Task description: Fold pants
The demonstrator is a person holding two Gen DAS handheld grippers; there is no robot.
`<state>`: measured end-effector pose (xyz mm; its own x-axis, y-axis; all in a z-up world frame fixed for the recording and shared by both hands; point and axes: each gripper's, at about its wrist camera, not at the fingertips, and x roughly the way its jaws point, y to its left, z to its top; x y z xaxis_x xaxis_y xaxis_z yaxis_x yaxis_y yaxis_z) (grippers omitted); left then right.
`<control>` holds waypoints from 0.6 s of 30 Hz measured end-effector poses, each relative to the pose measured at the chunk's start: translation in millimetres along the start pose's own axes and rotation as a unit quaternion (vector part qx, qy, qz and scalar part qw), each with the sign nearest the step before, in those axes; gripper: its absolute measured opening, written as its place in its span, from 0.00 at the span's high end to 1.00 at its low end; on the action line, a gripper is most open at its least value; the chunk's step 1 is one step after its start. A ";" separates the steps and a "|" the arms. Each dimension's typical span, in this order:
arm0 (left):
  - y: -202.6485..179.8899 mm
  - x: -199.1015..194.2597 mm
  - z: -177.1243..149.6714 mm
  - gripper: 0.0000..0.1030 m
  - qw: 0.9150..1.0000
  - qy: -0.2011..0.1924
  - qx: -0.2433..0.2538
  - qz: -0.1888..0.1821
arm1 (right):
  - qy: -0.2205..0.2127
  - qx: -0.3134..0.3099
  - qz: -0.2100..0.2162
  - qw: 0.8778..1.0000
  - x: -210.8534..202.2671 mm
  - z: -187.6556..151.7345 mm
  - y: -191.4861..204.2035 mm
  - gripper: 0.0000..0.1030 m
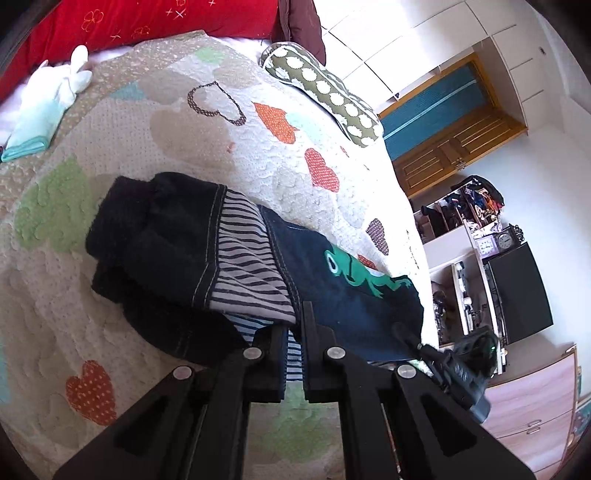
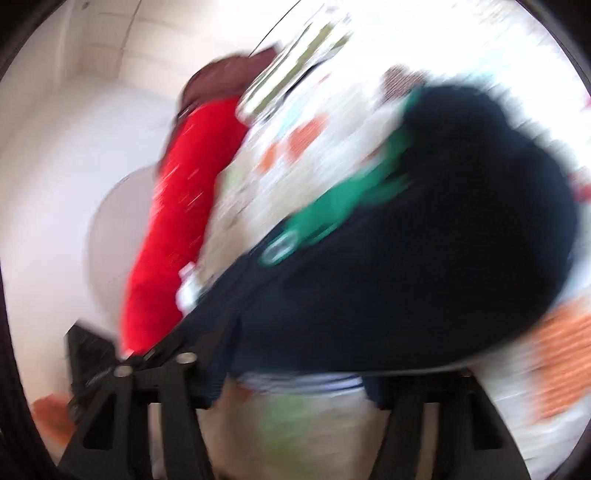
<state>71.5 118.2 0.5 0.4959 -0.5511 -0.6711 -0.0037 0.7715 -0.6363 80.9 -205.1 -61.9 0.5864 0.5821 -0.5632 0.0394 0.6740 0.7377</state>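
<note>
Clamping item, left: our left gripper (image 1: 294, 332) stood closed on the striped waistband edge of the pants (image 1: 207, 251), fabric pinched between its fingers.

Item, right: our right gripper (image 2: 295, 391) showed jaws apart, with the waistband's dark cloth and striped lining spanning the gap between them; the view was smeared by motion, so we could not tell whether the pads pressed on it.

Item, garment: dark blue pants with a green dinosaur patch (image 1: 360, 271), lying bunched on the quilt (image 1: 177, 133), legs heaped in dark folds toward the far side.

Item, surroundings: spotted bolster (image 1: 325, 92), red pillow (image 1: 147, 18) and a folded pale cloth (image 1: 33, 125) lay well apart from the work.

Handling note: we judged the step to be taking both waistband corners. It would go best if we seated the right pads squarely on the hem before lifting, kept both grips level, and drew the cloth taut so the legs fell straight.
</note>
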 end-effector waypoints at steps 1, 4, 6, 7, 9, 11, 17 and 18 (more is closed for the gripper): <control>0.5 1.8 0.7 0.95 1.000 0.000 0.000 0.000 | -0.014 0.004 -0.022 1.000 -7.1 5.4 -6.6 0.71; -0.6 11.0 9.9 0.95 1.000 0.005 0.000 -0.002 | -0.037 0.015 -0.049 0.998 -28.0 21.6 -16.2 0.88; -5.2 20.2 24.4 0.95 1.000 0.004 0.006 0.010 | -0.039 0.005 -0.054 0.998 -29.9 35.1 -8.6 0.88; -7.5 24.3 30.3 0.95 1.000 0.003 0.010 0.015 | -0.038 -0.005 -0.058 0.998 -27.1 43.2 -5.5 0.88; -14.8 36.6 53.9 0.95 0.999 -0.009 0.024 0.040 | -0.038 -0.033 -0.068 0.996 -19.4 63.4 11.1 0.88; -14.6 49.9 79.5 0.95 0.998 -0.013 0.023 0.054 | -0.036 -0.056 -0.081 0.994 -9.9 88.4 21.0 0.87; 13.6 76.7 142.1 0.94 0.999 0.009 -0.012 0.044 | -0.054 -0.101 -0.194 0.974 25.2 152.1 30.4 0.48; 16.3 73.2 145.5 0.94 0.999 0.007 -0.011 0.039 | -0.063 -0.112 -0.216 0.968 26.2 156.5 31.3 0.48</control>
<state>234.0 136.7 -3.7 0.4803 -0.4949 -0.7241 -0.0611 0.8047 -0.5906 224.2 -239.9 4.7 0.6494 0.1737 -0.7403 0.1349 0.9318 0.3370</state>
